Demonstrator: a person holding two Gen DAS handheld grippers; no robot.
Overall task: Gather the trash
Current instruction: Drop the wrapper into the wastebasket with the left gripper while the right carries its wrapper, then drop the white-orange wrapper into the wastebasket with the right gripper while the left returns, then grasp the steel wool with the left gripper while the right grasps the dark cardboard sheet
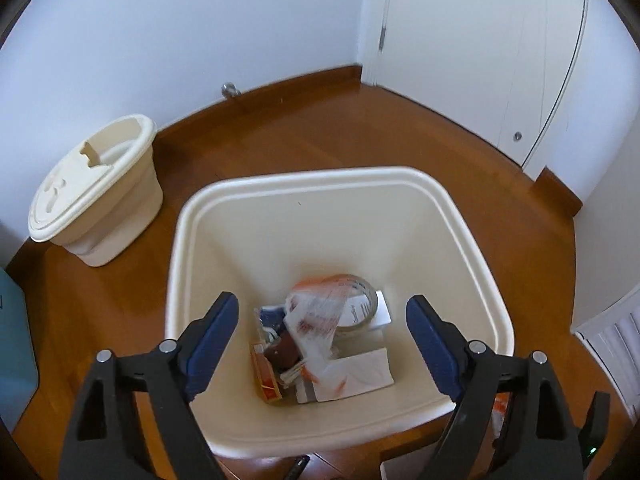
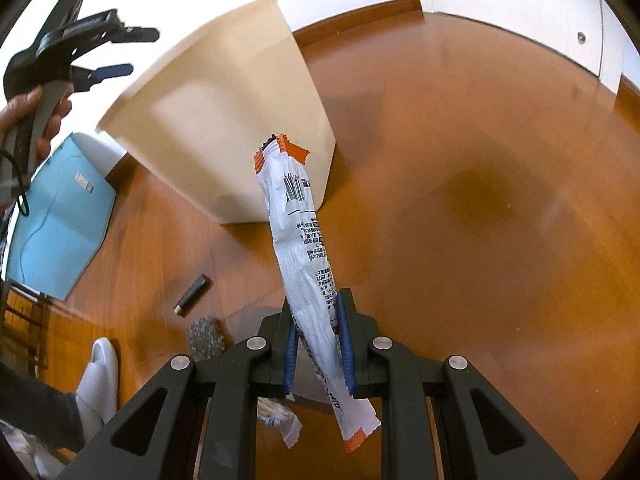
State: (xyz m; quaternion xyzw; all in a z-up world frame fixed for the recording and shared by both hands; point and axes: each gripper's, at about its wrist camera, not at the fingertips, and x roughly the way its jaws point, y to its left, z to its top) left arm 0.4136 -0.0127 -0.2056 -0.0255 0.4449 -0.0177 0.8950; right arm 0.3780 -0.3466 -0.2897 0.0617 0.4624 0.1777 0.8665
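Note:
A cream trash bin (image 1: 452, 216) stands open on the wooden floor; it also shows in the right wrist view (image 2: 224, 120). Inside lie a white and orange wrapper (image 1: 320, 312), a tape roll (image 1: 362, 304), a white paper (image 1: 360, 376) and a small orange box (image 1: 266, 376). My left gripper (image 1: 322, 344) is open and empty, above the bin's near rim. My right gripper (image 2: 318, 344) is shut on a long white wrapper with orange ends (image 2: 304, 248), held above the floor to the right of the bin. The left gripper (image 2: 108, 52) shows in the right wrist view over the bin.
The bin's cream lid (image 1: 96, 188) sits on the floor by the wall. On the floor lie a black lighter (image 2: 193, 295), a grey crumpled piece (image 2: 206, 338), a torn white scrap (image 2: 280, 420) and a blue folder (image 2: 60, 216). A white slipper (image 2: 98, 380) is near.

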